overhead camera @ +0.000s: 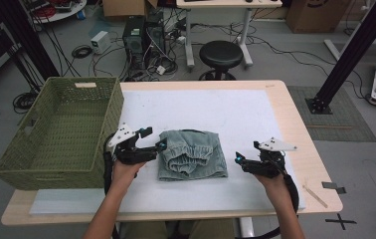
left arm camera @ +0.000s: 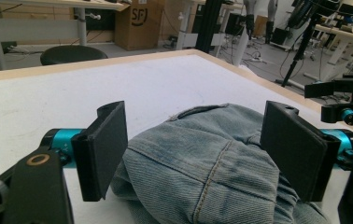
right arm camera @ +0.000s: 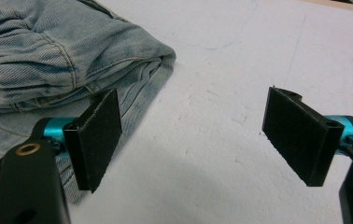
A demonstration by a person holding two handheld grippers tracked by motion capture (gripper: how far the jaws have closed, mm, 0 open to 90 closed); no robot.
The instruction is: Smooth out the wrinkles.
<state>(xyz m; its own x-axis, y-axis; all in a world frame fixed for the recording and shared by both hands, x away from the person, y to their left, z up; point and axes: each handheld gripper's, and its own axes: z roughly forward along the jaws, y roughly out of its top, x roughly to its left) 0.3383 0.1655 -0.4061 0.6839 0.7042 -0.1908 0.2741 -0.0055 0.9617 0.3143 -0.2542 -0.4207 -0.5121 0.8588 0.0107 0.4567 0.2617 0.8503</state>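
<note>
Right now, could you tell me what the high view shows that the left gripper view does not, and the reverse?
The high view alone takes in the green woven basket at the table's left and the person's forearms. The left gripper view alone gives a close look at the left gripper, its open jaws straddling the denim's edge, and a cardboard box behind the table. Both show the folded jeans, the white table cover, the black stool and the right gripper.

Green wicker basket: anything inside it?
The green wicker basket looks empty: bare woven floor and inner walls in the high view. Its near wall hides the strip of floor just behind it. The folded blue denim garment lies beside it on the table.
</note>
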